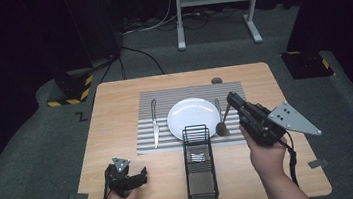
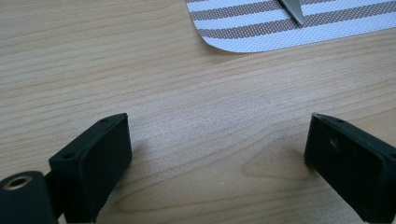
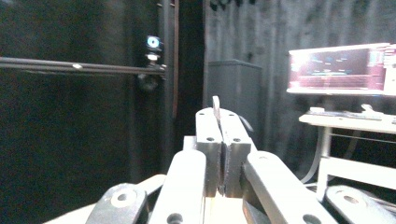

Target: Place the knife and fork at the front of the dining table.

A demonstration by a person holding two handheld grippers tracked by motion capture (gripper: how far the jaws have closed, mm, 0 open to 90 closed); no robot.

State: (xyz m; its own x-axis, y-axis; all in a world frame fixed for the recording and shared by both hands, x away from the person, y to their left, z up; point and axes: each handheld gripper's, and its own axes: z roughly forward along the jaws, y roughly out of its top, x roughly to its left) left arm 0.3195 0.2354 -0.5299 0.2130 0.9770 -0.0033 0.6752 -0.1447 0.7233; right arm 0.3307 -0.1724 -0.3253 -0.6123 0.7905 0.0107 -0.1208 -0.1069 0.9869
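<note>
My right gripper (image 1: pixel 231 99) hovers over the right side of the striped placemat (image 1: pixel 148 138), tilted up. In the right gripper view its jaws (image 3: pixel 219 122) are shut on a thin metal handle whose end pokes out above them. A spoon (image 1: pixel 222 128) hangs below it, bowl down, just right of the white plate (image 1: pixel 192 116). A knife (image 1: pixel 155 123) lies left of the plate. My left gripper (image 1: pixel 131 172) rests low at the table's front left, open with nothing in it (image 2: pixel 217 158). Beyond it lie bare wood, the placemat corner (image 2: pixel 243 39) and the knife tip (image 2: pixel 293 10).
A black wire caddy (image 1: pixel 200 167) stands at the front middle of the table with something shiny inside. A small dark round object (image 1: pixel 216 80) sits near the back edge. Another light sliver (image 1: pixel 218 107) shows right of the plate; what it is I cannot tell.
</note>
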